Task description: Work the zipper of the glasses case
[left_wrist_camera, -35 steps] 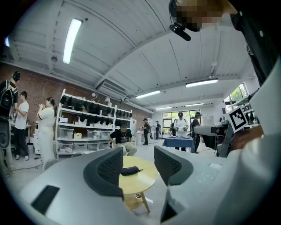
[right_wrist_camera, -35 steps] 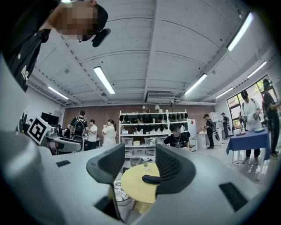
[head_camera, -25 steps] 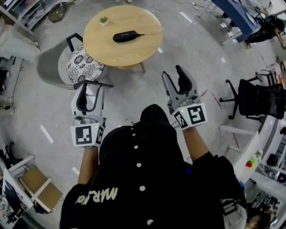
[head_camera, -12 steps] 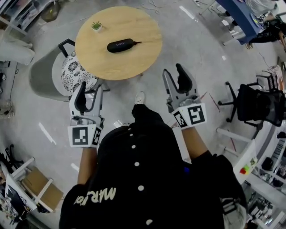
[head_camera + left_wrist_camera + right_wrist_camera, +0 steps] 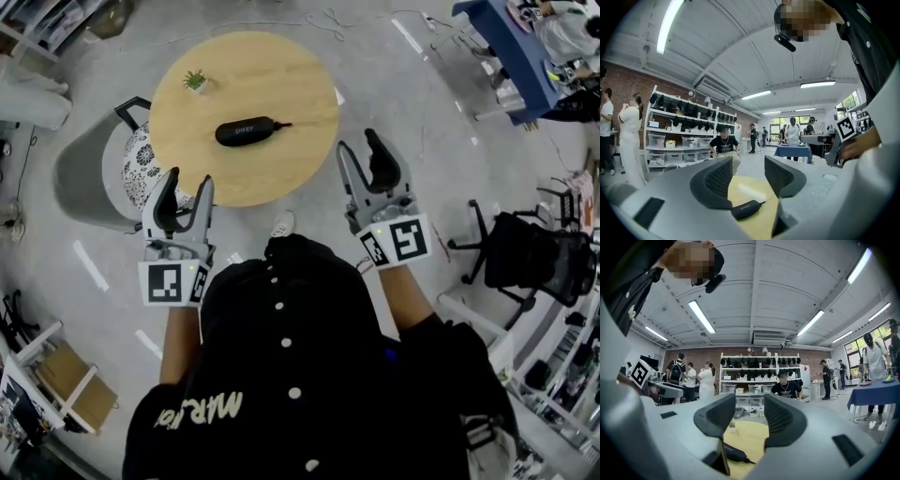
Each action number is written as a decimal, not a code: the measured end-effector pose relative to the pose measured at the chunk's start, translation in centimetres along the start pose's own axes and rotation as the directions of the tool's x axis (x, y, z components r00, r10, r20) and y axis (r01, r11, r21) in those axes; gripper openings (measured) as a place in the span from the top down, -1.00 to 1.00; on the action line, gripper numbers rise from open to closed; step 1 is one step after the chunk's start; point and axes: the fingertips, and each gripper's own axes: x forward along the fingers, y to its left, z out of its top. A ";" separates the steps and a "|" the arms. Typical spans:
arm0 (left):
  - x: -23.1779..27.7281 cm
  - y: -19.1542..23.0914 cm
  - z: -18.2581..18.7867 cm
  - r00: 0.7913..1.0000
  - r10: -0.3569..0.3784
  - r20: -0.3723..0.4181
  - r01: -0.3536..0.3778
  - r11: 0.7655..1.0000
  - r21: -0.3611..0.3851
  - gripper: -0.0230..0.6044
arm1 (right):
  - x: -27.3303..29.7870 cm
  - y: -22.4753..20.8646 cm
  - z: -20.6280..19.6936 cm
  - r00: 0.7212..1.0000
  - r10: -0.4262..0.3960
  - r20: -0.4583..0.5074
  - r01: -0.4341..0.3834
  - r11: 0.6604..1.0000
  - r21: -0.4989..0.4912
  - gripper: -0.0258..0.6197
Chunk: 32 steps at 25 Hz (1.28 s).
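The step in hand looks like the approach. The black oblong zip-up glasses case [image 5: 246, 130] lies untouched near the middle of the round light-wood table [image 5: 291, 80], closed as far as can be seen. The next move calls for one tool to steady the case body while the other pinches the zipper pull. The pull is probably the thin tail at the case's right end, though it is too small to be sure. The left gripper [image 5: 188, 180] and the right gripper [image 5: 357, 142] hang in the air by the table's near edge. Both have their jaws spread wide, with nothing between them and nothing touched.
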 end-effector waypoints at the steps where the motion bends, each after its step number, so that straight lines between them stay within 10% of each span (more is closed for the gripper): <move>1: 0.9 0.2 0.0 1.000 0.003 -0.002 -0.003 1.000 0.002 0.27 | 0.8 -0.6 -0.2 1.000 0.009 -0.003 -0.009 1.000 -0.001 0.37; 11: 4.8 1.7 -1.0 0.998 0.025 -0.053 -0.024 0.999 0.033 0.27 | 6.0 -3.3 -2.9 0.997 0.067 -0.031 -0.066 0.997 0.039 0.37; 18: 7.5 2.8 -3.7 0.971 -0.136 -0.198 0.163 0.978 0.127 0.27 | 8.9 -3.8 -4.5 0.992 0.090 -0.084 -0.086 0.995 0.059 0.36; 25: 12.8 1.9 -8.6 0.853 -0.357 -0.381 0.420 0.902 0.095 0.27 | 12.2 -3.3 -10.1 0.950 0.226 -0.217 -0.220 0.974 0.048 0.37; 32: 18.0 1.4 -16.3 0.729 -0.473 -0.496 0.580 0.811 0.078 0.27 | 14.5 -3.3 -20.9 0.824 0.311 -0.474 -0.322 0.945 0.059 0.40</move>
